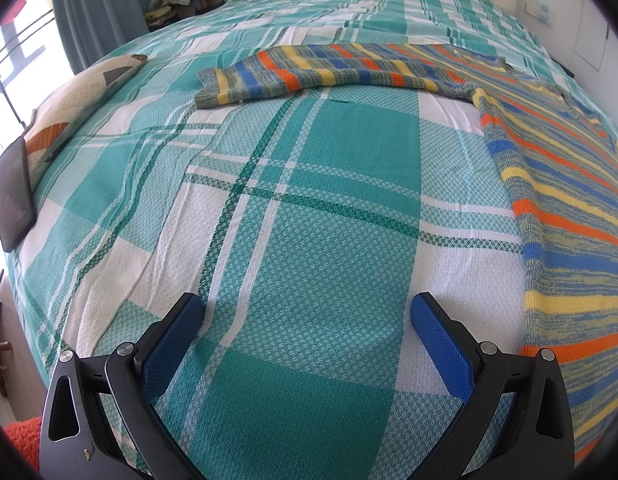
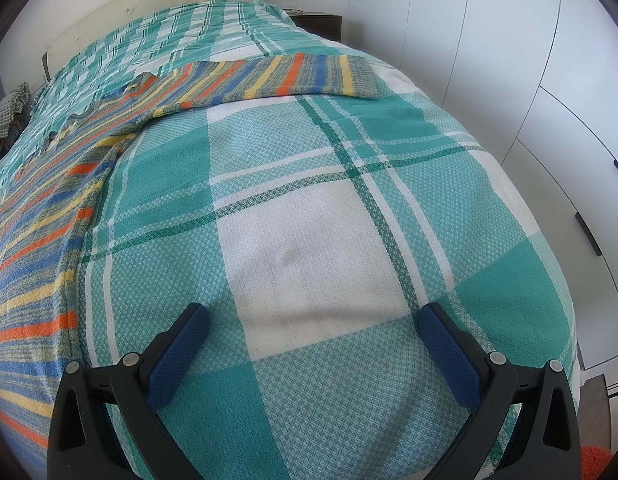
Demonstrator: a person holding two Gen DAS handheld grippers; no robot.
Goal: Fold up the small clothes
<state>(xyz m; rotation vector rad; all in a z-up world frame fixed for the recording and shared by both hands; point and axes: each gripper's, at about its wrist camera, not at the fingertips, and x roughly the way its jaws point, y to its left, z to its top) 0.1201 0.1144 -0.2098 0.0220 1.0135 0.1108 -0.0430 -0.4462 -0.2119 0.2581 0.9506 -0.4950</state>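
A striped knit sweater [image 1: 569, 184] in blue, yellow, orange and grey lies spread flat on the bed. In the left wrist view its body fills the right side and one sleeve [image 1: 309, 72] stretches left across the far bed. In the right wrist view the sweater body [image 2: 41, 216] lies at the left and the other sleeve [image 2: 293, 76] reaches right. My left gripper [image 1: 307, 308] is open and empty over bare bedspread, left of the sweater. My right gripper [image 2: 313, 316] is open and empty over bare bedspread, right of the sweater.
The bed carries a teal and white plaid bedspread [image 1: 317, 216]. A patterned pillow [image 1: 73, 108] and a dark tablet [image 1: 13, 196] lie at its left edge. White wardrobe doors [image 2: 549, 92] stand close on the right. A nightstand [image 2: 321, 24] is by the headboard.
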